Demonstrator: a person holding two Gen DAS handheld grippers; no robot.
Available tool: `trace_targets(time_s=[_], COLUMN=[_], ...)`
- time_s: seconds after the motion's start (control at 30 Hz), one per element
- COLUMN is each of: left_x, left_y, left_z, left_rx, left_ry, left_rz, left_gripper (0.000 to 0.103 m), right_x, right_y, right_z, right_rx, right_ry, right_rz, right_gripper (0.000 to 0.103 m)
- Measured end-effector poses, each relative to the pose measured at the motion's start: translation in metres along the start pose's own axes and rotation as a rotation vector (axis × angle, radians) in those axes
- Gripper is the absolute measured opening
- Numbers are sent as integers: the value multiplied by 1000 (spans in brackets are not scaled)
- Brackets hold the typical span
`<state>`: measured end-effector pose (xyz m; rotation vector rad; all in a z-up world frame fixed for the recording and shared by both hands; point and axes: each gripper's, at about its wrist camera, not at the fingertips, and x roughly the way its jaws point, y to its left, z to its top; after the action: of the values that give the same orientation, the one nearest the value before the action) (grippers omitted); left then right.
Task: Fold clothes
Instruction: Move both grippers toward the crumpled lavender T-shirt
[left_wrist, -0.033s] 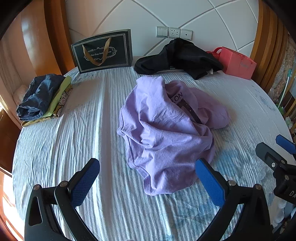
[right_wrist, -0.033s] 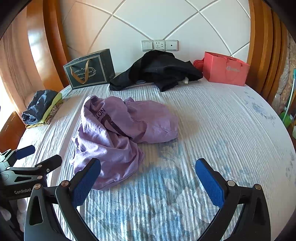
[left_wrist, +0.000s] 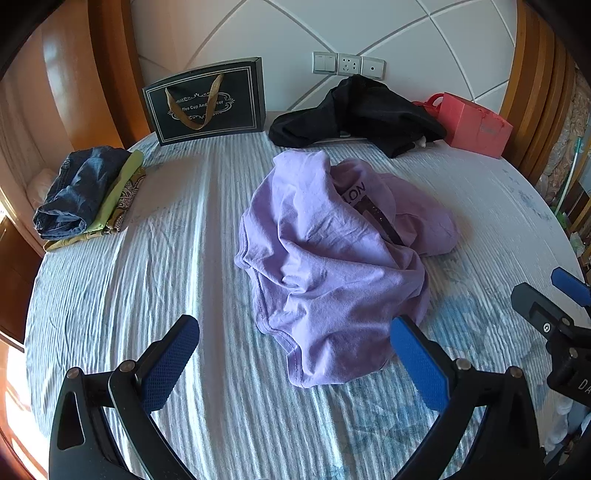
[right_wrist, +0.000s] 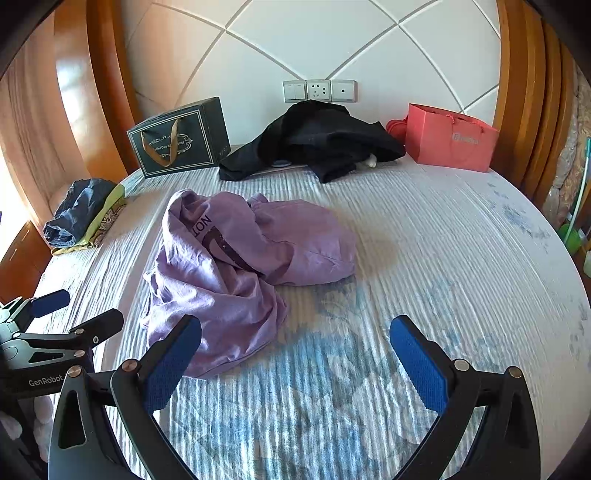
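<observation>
Where it lies on bed (left_wrist: 147, 280), purple shirt (left_wrist: 332, 266) crumpled.

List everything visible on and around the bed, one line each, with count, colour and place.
purple shirt: 1, lilac with dark print, crumpled at the bed's middle
black garment: 1, black, heaped at the headboard
folded clothes: 1 stack, denim blue over green and patterned, far left edge
dark gift bag: 1, black with gold handle, standing at the headboard, left
pink gift bag: 1, coral pink, at the headboard, right
wall sockets: 3 plates, white, on the headboard
bedspread: 1, white with blue print
left gripper: 1, black with blue pads, jaws open, empty
right gripper: 1, same, jaws open, empty
</observation>
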<state>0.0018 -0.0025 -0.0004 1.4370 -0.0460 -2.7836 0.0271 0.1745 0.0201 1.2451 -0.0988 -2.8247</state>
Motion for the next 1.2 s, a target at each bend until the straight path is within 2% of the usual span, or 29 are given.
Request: trace_targets(time_s=[0.23, 0.3, 1.2], left_x=[-3, -3, 3], left_y=[10, 9, 11], left_z=[-7, -4, -6], left_rx=[-38, -39, -30], left_ry=[6, 19, 53], left_rz=[-11, 1, 6], left_gripper=[103, 103, 103], right_x=[1, -3, 4], right_y=[4, 11, 7], right_z=[1, -4, -6], right_rx=[-6, -25, -8], right_ry=[23, 2, 42], right_rz=[25, 15, 22], right_gripper=[103, 103, 103])
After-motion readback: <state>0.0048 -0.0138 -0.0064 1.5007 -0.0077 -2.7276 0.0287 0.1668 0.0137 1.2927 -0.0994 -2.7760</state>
